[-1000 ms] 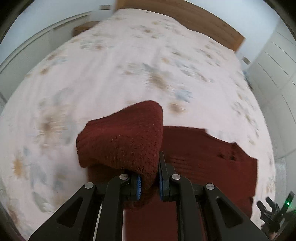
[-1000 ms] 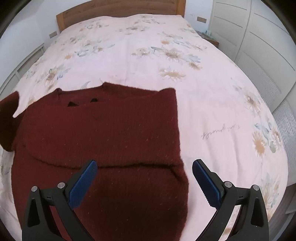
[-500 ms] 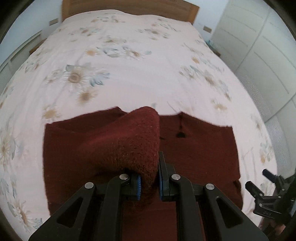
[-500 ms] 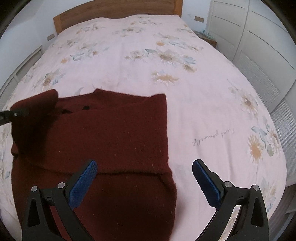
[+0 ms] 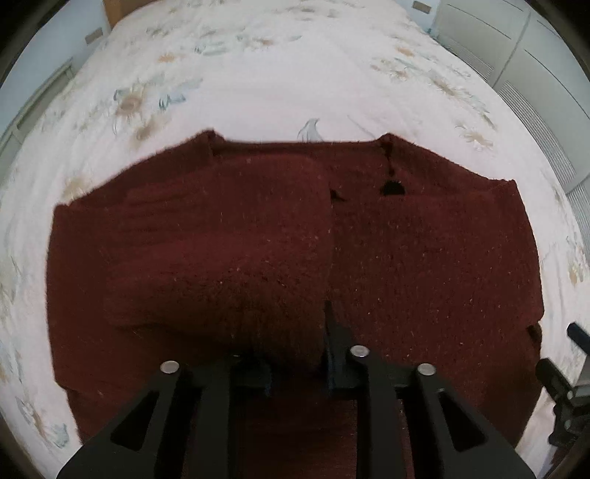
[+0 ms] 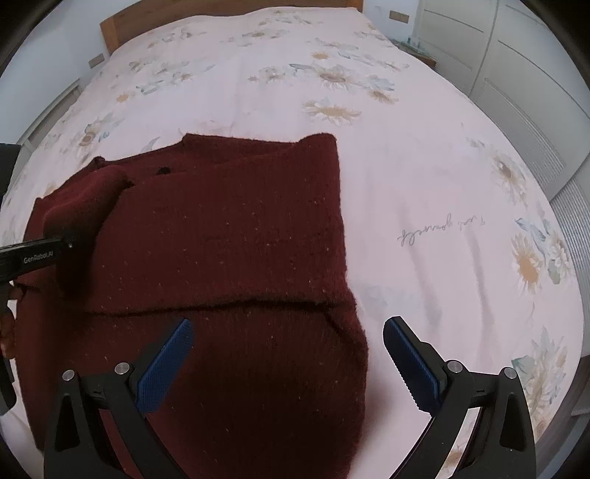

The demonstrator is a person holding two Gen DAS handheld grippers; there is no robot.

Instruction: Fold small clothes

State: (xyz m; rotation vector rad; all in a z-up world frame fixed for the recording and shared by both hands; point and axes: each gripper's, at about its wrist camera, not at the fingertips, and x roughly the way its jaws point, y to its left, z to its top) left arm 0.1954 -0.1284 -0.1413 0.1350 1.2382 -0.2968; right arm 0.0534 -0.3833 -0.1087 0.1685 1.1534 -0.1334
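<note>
Laying the left sleeve across the body of the dark red fuzzy knitted sweater (image 5: 424,258) is judged to be the step in hand. The sweater is spread flat on the pale pink flower-printed bed cover (image 5: 276,73), near the foot edge of the bed and well apart from the wooden headboard (image 6: 221,11). Its right side is already folded inward, a straight folded edge being shown in the right wrist view, and the lower part is crossed by a horizontal fold line.

The folded-over sleeve (image 5: 221,258) is draped over the left half of the sweater, its end lying between the jaws of the left hand-held gripper (image 5: 295,368). These jaws have just been opening; a narrow gap is now shown, the sleeve end is still between them, and whether the pads still press on the knit cannot be told, since the left pad is hidden by the wool. The right hand-held gripper (image 6: 287,364) is held spread wide above the lower right part of the sweater, nothing being pinched or touched by it.

For the next move, a full release of the sleeve is called for, followed by a clean withdrawal so that the fuzzy knit is not dragged out of place. After that, the bottom hem would probably need to be taken and brought toward the collar.
</note>
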